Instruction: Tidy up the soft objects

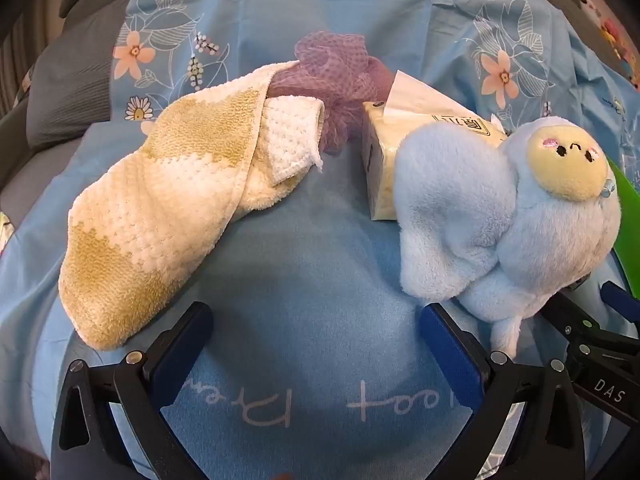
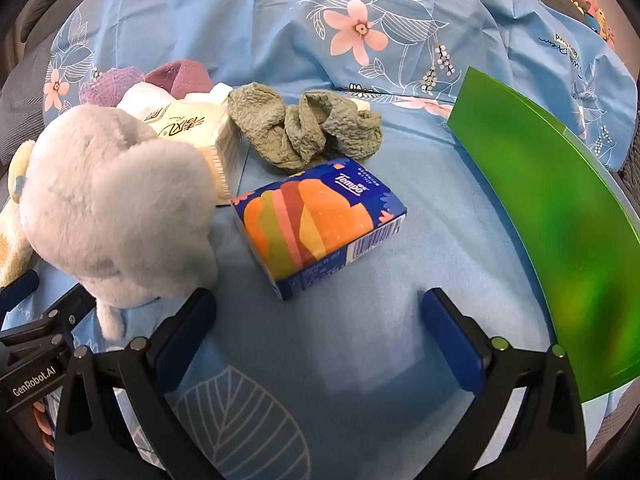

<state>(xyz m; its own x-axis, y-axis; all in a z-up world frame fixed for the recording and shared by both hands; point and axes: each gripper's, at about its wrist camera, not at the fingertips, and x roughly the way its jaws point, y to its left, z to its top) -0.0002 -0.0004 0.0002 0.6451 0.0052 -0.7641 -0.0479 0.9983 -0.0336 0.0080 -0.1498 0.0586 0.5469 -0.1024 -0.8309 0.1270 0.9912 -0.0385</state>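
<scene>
A pale blue plush toy lies on the blue sheet, right of my open, empty left gripper; it also shows in the right wrist view, left of my open, empty right gripper. A cream and yellow towel lies to the left. A purple mesh sponge sits behind it. A cream tissue pack stands behind the plush. A blue and orange Tempo tissue pack lies just ahead of the right gripper, with a crumpled grey-green cloth beyond it.
A green bin wall stands at the right. The floral blue sheet rises in folds at the back. The other gripper's black body sits close at the right of the left wrist view.
</scene>
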